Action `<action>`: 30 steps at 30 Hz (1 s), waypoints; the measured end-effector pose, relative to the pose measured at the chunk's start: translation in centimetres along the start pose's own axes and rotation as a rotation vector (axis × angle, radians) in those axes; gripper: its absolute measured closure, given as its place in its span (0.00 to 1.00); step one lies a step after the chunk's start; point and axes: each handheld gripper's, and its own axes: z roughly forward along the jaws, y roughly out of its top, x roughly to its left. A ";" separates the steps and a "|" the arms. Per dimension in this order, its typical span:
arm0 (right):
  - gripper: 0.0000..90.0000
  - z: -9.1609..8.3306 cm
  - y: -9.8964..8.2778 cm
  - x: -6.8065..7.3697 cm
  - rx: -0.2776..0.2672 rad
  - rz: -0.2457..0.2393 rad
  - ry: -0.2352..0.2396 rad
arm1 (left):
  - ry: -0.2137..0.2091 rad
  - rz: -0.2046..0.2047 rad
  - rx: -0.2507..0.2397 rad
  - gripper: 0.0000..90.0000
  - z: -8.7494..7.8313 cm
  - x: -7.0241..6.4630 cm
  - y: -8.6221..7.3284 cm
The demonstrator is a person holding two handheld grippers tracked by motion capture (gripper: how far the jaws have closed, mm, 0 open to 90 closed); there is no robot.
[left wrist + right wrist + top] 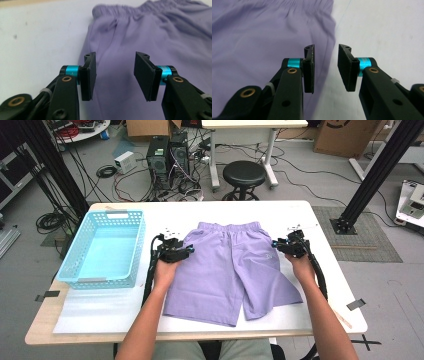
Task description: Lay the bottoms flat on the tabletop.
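Lilac elasticated cotton shorts (pixel 227 270) lie flat, unfolded, mid-table, waistband at 12 o'clock; folding not begun, light-blue slotted plastic basket (pixel 102 247) at 9 o'clock holds nothing; your left gripper (pixel 187 250) sits at shorts' left hem, jaws apart, gripping nothing; your right gripper (pixel 276 243) at right hem, jaws parted, cloth unpinched; both forearms stretched forward, wrists level.

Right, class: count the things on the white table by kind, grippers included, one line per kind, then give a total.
Purple shorts: 1
Light blue basket: 1
Hand-held grippers: 2, the left gripper and the right gripper, each with its fingers apart at a side edge of the shorts
Total: 4
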 end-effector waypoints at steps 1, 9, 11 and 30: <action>0.76 -0.2 -0.3 0.1 0.010 -0.003 0.006 | -0.002 -0.017 0.008 0.58 -0.2 0.2 -0.5; 0.97 -0.6 -2.0 1.8 0.107 -0.106 0.003 | -0.025 0.027 0.096 0.98 -0.6 -0.6 -1.1; 0.99 -0.5 -1.8 2.0 0.115 -0.141 -0.019 | -0.012 0.039 0.096 0.99 -0.5 -0.6 -1.0; 0.83 -3.9 -2.6 1.2 -0.041 -0.082 -0.101 | 0.035 0.006 -0.057 0.62 -2.5 0.3 -1.0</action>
